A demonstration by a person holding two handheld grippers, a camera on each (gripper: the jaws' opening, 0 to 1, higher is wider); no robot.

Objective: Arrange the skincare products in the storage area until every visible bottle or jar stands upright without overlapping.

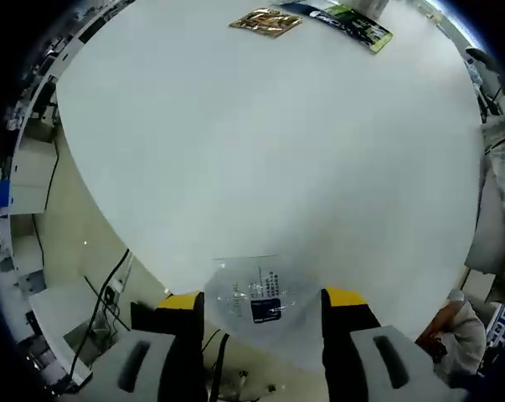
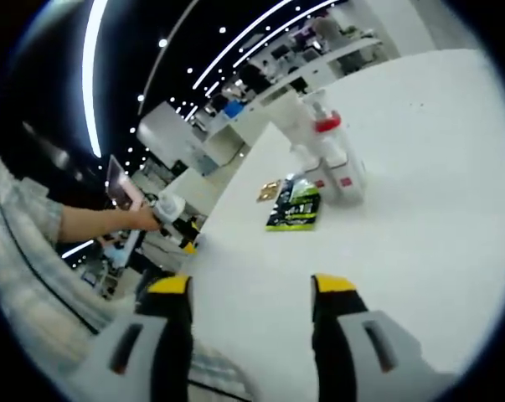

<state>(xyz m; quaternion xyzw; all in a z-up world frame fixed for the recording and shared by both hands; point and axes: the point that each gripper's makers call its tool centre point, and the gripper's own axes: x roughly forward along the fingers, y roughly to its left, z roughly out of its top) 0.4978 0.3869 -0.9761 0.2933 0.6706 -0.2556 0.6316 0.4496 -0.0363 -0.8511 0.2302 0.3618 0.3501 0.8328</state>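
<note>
My left gripper hangs over the near edge of a white table, jaws wide apart. A clear plastic container with a dark label lies between them, its sides close to both pads; I cannot see a firm grip. A gold sachet and a black-and-green sachet lie at the far edge. My right gripper is open and bare above the table. Ahead of it stand white pump bottles, one with a red collar, next to white boxes, with the black-and-green sachet and gold sachet in front.
A person's plaid sleeve and hand reach in from the left of the right gripper view. Cables and floor show beyond the table's edge. White counters and shelves stand behind the table.
</note>
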